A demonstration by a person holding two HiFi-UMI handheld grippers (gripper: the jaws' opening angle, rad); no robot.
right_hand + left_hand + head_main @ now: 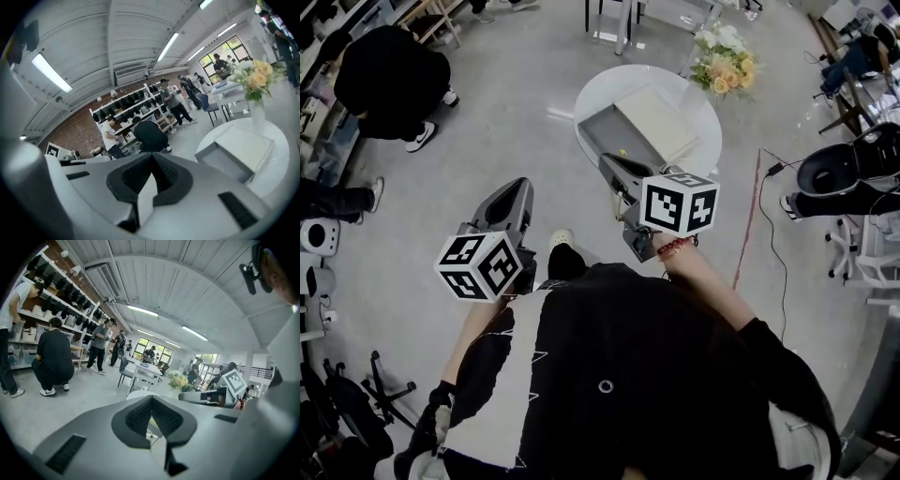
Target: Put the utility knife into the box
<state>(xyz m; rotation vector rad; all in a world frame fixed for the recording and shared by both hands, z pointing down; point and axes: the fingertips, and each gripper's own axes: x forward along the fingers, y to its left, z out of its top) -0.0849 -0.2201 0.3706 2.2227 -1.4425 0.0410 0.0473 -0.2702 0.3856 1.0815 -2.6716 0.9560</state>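
Note:
An open grey box [614, 136] with its pale lid [656, 120] folded back stands on a round white table [703, 103]. A tiny yellow speck [623, 150] lies inside the box at its near edge; it is too small to tell whether it is the utility knife. My right gripper [614, 161] hangs just short of the box's near side, jaws shut with nothing in them. My left gripper [517, 183] is held over bare floor to the left, also shut and empty. In the right gripper view the box [225, 161] lies ahead at the right.
A vase of flowers [724, 61] stands at the table's far right edge. A crouching person in black [389, 70] is at the far left. A black cable [780, 244] and a red floor line run right of the table, beside an office chair [848, 173].

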